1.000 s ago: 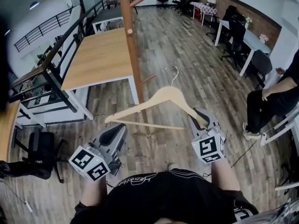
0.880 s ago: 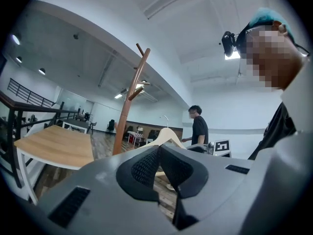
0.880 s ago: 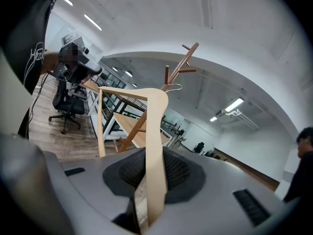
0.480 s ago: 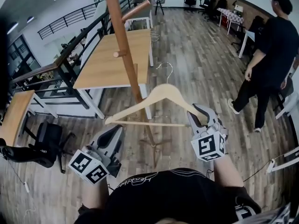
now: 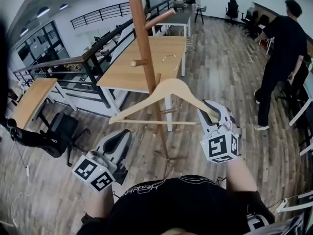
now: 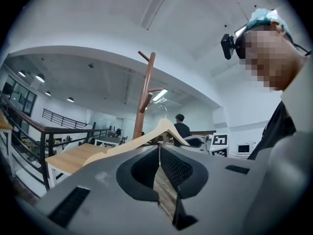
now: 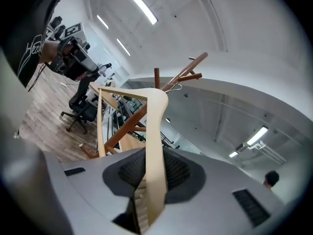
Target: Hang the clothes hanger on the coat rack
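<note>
Both grippers and the wooden hanger (image 5: 168, 89) have come up and closer to the coat rack (image 5: 145, 53) than they were 1 second ago. A person in black (image 5: 281, 43) now stands off to the right of the coat rack.

The right gripper (image 5: 210, 115) is clenched on the right end of the hanger. In the right gripper view the pale wood sits tight between its 2 dark pads. The hanger is held in the air in front of the coat rack. The brown pole goes up behind the hanger, just left of its top. The thin metal hook (image 5: 168, 58) points up beside the pole. It is not on any peg.

The left gripper (image 5: 119, 137) is low and to the left of the coat rack, under the hanger's left end. Its jaws are pressed together at the tips and hold nothing. It does not touch the hanger.

1 short peg (image 5: 138, 62) sticks out to the left of the pole, above the hanger. 1 long peg (image 5: 161, 18) slants up to the right, higher still. A wooden table (image 5: 122, 72) with white legs stands right behind the coat rack. A black railing (image 5: 93, 58) runs past its left side. A black office chair (image 5: 49, 133) sits on the floor far to the left.
</note>
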